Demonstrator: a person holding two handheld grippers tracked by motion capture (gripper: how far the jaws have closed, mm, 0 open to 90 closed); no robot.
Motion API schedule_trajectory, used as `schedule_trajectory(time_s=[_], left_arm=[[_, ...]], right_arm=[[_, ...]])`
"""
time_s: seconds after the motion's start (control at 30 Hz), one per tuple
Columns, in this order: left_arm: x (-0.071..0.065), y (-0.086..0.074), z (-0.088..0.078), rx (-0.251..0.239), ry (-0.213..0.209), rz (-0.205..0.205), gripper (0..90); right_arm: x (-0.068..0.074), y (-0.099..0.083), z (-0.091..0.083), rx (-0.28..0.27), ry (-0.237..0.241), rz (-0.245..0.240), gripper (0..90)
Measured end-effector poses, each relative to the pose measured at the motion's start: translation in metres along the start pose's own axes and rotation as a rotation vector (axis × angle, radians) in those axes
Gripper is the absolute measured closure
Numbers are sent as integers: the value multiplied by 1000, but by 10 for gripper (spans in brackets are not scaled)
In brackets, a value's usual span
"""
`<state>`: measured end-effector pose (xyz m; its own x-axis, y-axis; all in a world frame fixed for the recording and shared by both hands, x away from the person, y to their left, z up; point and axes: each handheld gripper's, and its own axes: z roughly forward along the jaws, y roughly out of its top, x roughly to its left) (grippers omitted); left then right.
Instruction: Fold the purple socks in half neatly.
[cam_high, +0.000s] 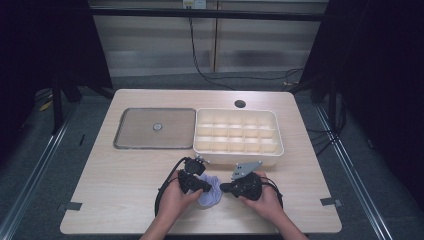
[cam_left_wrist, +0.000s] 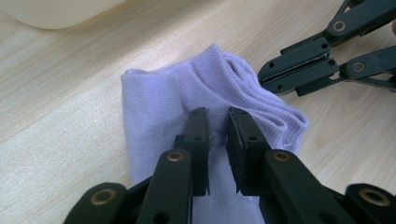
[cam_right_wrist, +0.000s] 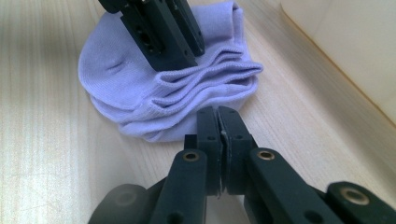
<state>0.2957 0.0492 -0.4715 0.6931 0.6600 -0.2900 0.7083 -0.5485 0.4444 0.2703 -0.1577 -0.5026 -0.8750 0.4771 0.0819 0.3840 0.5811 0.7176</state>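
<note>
A folded lavender sock (cam_high: 210, 194) lies on the wooden table near its front edge, between the two hand-held grippers. My left gripper (cam_left_wrist: 218, 114) points down onto the sock's (cam_left_wrist: 154, 107) middle, its jaws a narrow gap apart with fabric showing in the gap. In the right gripper view the left gripper (cam_right_wrist: 180, 58) rests its tips on top of the sock (cam_right_wrist: 116, 79). My right gripper (cam_right_wrist: 218, 113) is shut with nothing in it, its tips just short of the sock's layered cuff edge. The left gripper view shows the right gripper (cam_left_wrist: 262, 78) beside that cuff.
A cream tray (cam_high: 240, 161) with several compartments stands just behind the hands, right of centre. A flat grey lid (cam_high: 155, 128) with a small round knob lies to its left. A cable hole (cam_high: 240, 103) sits near the table's far edge.
</note>
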Motion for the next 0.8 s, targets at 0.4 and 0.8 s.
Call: schedule_trajectory(time_s=[0.4, 0.8], left_arm=[[5, 4, 4, -17, -17, -28, 829], [-5, -2, -8, 22, -30, 22, 831]], right_arm=[[0, 0, 0, -3, 0, 1, 882], [0, 0, 0, -3, -1, -1, 882]])
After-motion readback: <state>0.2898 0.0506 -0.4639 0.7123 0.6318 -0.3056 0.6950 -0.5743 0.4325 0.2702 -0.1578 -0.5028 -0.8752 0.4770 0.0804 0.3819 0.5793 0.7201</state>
